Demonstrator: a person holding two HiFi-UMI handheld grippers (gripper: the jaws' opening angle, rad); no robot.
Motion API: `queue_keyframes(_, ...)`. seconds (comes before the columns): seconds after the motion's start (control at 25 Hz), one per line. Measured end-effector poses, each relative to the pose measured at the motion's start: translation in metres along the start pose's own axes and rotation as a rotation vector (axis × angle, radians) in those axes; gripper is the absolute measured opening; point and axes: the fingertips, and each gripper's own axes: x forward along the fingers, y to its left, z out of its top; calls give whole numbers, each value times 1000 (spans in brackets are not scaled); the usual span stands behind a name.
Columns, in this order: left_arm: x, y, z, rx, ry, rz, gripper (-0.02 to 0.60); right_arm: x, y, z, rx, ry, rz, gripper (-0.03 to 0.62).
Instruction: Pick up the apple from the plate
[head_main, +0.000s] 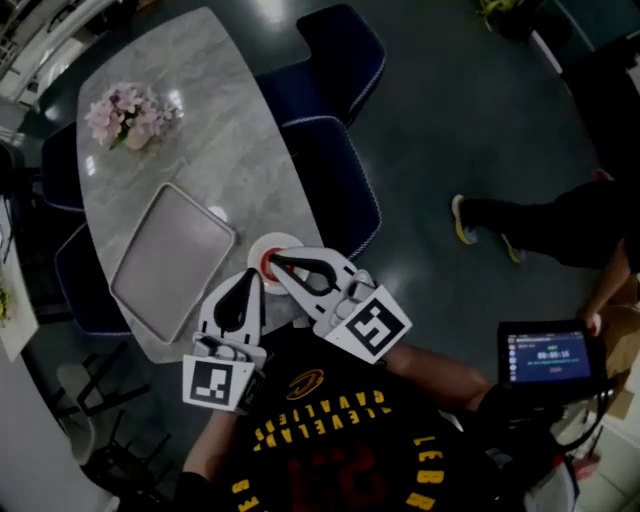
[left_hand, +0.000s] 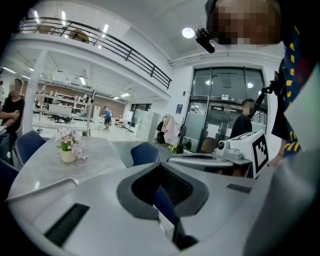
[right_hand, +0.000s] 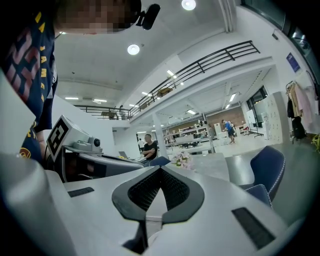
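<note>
The apple (head_main: 266, 264) — only a red sliver of it shows — sits on the white plate (head_main: 280, 241) at the table (head_main: 230, 120) edge, just under the right gripper (head_main: 274, 259), closed and empty like the left gripper (head_main: 251, 279) — apparently poised, not yet opened for the grab.

Marble table (head_main: 190, 130) — blue chairs (head_main: 335, 180)
</note>
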Motion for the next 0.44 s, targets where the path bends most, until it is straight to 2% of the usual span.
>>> queue_keyframes(0.16, -2, 0, 2, -23, 3, 12, 2, -2, 1, -9, -24, 64, 5, 5)
queue_keyframes(0.44, -7, 1, -1, -45, 0, 24, 2, -3, 6, -15, -40, 95, 11, 5)
